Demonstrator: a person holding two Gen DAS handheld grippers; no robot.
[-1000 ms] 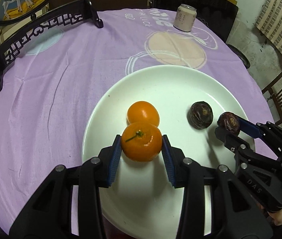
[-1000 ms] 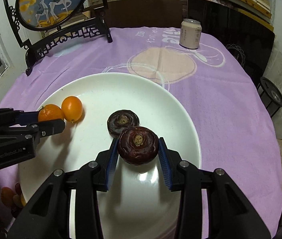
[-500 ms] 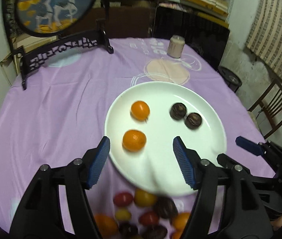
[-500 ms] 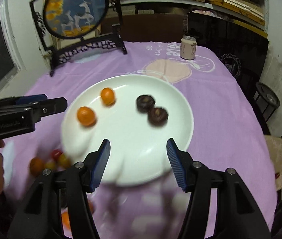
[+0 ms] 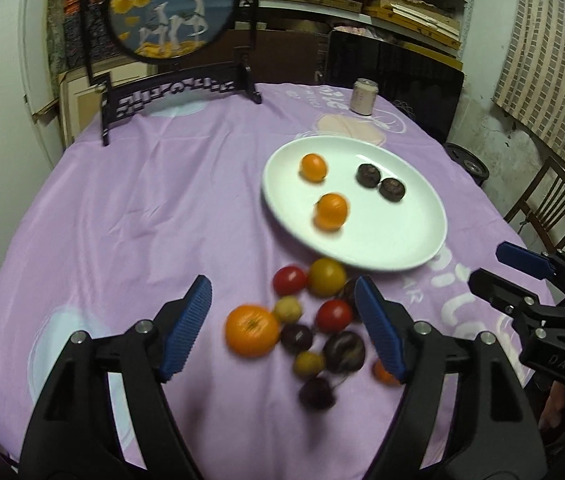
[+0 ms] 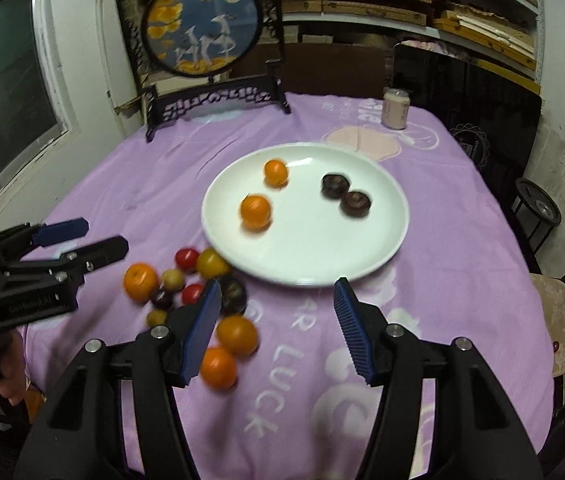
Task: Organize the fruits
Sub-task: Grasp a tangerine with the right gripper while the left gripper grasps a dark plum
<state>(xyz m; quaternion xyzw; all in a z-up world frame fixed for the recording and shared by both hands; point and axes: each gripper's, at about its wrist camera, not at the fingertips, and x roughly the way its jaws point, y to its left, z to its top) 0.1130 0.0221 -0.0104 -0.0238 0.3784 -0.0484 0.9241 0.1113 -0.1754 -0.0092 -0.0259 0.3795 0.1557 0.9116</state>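
Observation:
A white plate point(image 5: 398, 248) point(image 6: 378, 252) on the purple cloth holds two oranges point(image 5: 331, 210) point(image 6: 256, 211) on its left and two dark purple fruits point(image 5: 392, 189) point(image 6: 356, 203) on its right. A loose pile of fruit lies in front of the plate: an orange point(image 5: 252, 330) point(image 6: 140, 281), red tomatoes point(image 5: 289, 280), yellow and dark fruits. My left gripper point(image 5: 284, 326) is open and empty above this pile. My right gripper point(image 6: 276, 330) is open and empty, to the right of the pile, with two oranges point(image 6: 236, 335) by its left finger.
A round deer picture on a black carved stand point(image 5: 174, 88) point(image 6: 218, 100) is at the back of the table. A pale can point(image 5: 365, 97) point(image 6: 394, 109) stands at the back right. Wooden chairs point(image 5: 550, 200) stand beyond the right table edge.
Both grippers let go of their fruit, an orange and a dark purple fruit, on the plate, opened, and pulled back and up. The loose fruit pile has come into view.

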